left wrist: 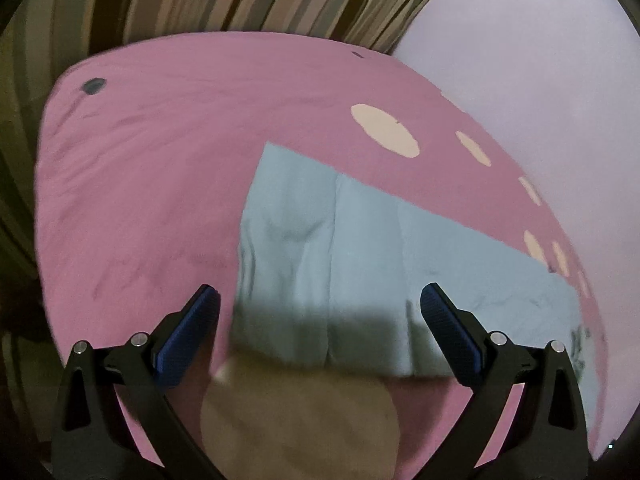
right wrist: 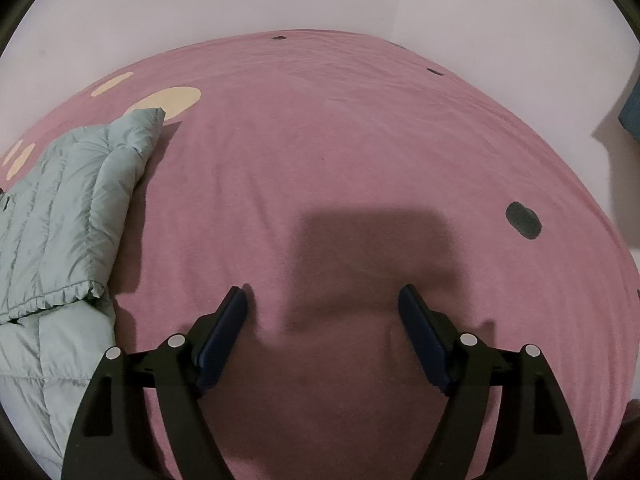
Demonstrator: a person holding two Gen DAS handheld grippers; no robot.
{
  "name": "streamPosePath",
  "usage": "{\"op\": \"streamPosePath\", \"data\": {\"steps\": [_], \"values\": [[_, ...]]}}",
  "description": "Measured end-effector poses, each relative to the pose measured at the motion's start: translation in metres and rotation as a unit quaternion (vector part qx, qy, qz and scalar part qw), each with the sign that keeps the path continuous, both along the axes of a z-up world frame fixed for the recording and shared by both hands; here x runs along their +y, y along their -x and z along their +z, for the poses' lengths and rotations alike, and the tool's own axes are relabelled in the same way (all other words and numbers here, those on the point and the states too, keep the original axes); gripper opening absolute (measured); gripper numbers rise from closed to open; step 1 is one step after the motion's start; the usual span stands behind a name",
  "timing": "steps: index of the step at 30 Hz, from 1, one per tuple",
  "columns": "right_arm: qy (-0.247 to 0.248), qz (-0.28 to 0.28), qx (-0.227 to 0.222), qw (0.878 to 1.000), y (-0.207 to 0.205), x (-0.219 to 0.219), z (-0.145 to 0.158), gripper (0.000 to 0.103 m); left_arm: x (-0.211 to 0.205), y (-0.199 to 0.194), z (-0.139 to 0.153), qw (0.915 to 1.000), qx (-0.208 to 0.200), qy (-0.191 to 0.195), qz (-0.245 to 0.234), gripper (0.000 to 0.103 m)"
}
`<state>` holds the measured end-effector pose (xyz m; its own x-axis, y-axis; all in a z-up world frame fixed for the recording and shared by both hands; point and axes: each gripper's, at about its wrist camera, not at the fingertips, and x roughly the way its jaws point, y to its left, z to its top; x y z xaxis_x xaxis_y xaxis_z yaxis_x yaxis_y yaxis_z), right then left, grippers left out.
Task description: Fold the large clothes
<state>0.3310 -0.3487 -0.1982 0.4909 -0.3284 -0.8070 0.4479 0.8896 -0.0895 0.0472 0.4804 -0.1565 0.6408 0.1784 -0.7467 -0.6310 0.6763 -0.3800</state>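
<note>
both tools tilt downward over the pink bed sheet (right wrist: 320,140). the left tool (left wrist: 320,300), fingers apart, hangs above the folded pale-green jacket (left wrist: 320,248); the right tool (right wrist: 322,304), fingers apart, holds nothing.

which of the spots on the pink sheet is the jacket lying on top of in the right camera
The biggest cream spot: the corner of the pale green jacket covers its lower left edge. The smaller cream spots and the dark grey spot lie uncovered.

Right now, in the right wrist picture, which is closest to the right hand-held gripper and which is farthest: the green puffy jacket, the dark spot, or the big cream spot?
1. Green puffy jacket, left of the right hand-held gripper.
2. Dark spot, right side of the pink sheet.
3. Big cream spot, far left, behind the jacket's tip.
</note>
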Motion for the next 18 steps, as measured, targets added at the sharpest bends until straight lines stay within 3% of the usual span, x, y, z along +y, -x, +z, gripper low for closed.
{"op": "streamPosePath", "data": {"steps": [1, 5, 7, 14, 18], "values": [[0.0, 0.0, 0.0, 1.0, 0.0, 0.0, 0.0, 0.078, 0.005, -0.002, 0.0, 0.9999, -0.006, 0.01, -0.007, 0.1], [0.002, 0.0, 0.0, 1.0, 0.0, 0.0, 0.0, 0.078, 0.016, -0.006, 0.0, 0.9994, -0.008, 0.027, -0.019, 0.074], [0.003, -0.001, 0.001, 1.0, 0.0, 0.0, 0.0, 0.079, 0.021, -0.005, 0.0, 0.9988, -0.014, 0.039, -0.027, 0.067], [0.006, -0.003, 0.002, 1.0, 0.0, 0.001, 0.0, 0.079, 0.022, 0.0, 0.0, 0.9985, -0.022, 0.042, -0.026, 0.033], [0.006, -0.003, 0.002, 1.0, 0.0, 0.0, 0.0, 0.08, 0.015, -0.003, 0.004, 0.9989, -0.019, 0.028, -0.033, 0.03]]}}
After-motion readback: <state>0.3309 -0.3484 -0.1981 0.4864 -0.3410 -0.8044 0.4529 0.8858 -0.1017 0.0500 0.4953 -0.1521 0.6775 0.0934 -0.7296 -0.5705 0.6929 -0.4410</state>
